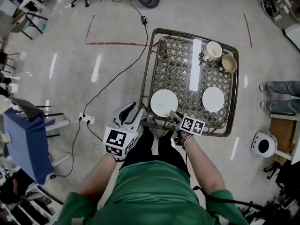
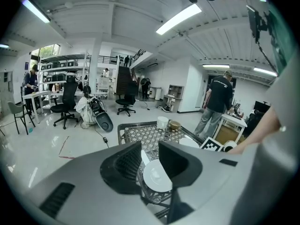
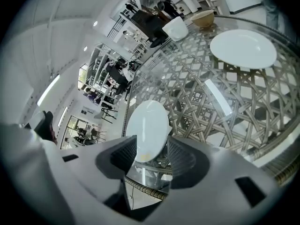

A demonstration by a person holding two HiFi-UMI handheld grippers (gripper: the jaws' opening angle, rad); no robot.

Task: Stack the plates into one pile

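Two white plates lie apart on the glass-topped wicker table [image 1: 152,60]: the near-left plate [image 1: 164,102] [image 3: 147,123] [image 2: 157,175] and the right plate [image 1: 213,99] [image 3: 243,48]. My right gripper [image 1: 175,116] [image 3: 149,154] is at the near-left plate's front edge. Its jaws stand open, with the plate's rim between them and not pressed. My left gripper [image 1: 136,112] [image 2: 149,157] hangs just off the table's near-left corner, open and with nothing in it; the near-left plate shows beyond its jaws.
A white mug [image 1: 213,50] [image 3: 176,28] and a tan bowl [image 1: 229,63] [image 3: 202,18] stand at the table's far right corner. A cable and power strip [image 1: 86,120] lie on the floor to the left. A person's legs [image 1: 281,95] are to the right of the table.
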